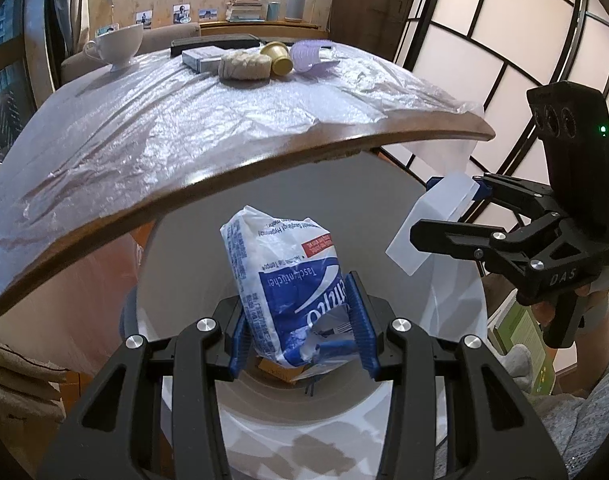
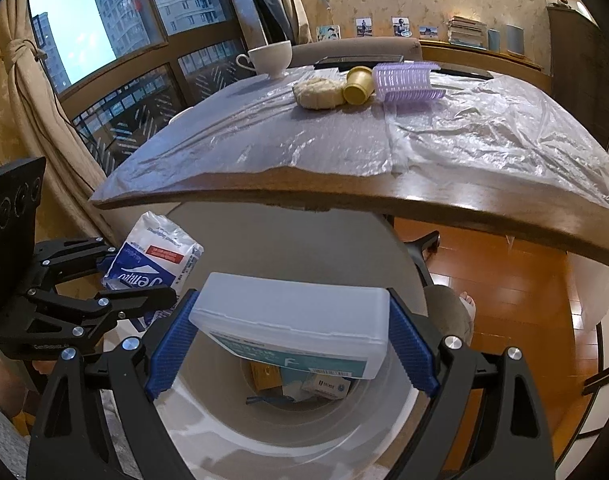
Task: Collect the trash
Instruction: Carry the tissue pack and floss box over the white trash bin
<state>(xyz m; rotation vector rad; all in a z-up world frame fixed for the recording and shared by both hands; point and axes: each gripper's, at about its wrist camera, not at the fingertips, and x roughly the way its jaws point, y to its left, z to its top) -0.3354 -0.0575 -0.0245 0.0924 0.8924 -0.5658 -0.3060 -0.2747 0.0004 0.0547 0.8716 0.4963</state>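
Box label (image 2: 288, 354) only in right-wrist view

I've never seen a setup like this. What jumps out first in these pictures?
Two black tongs hang over a round white bin beside the table. The left tongs pinch a blue-and-white tissue pack; the right tongs clamp a frosted plastic box. Further back on the plastic-covered table sit a white cup, a gold capsule and a purple tub.

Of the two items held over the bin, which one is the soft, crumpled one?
The tissue pack in the left gripper; the right gripper holds a rigid plastic box.
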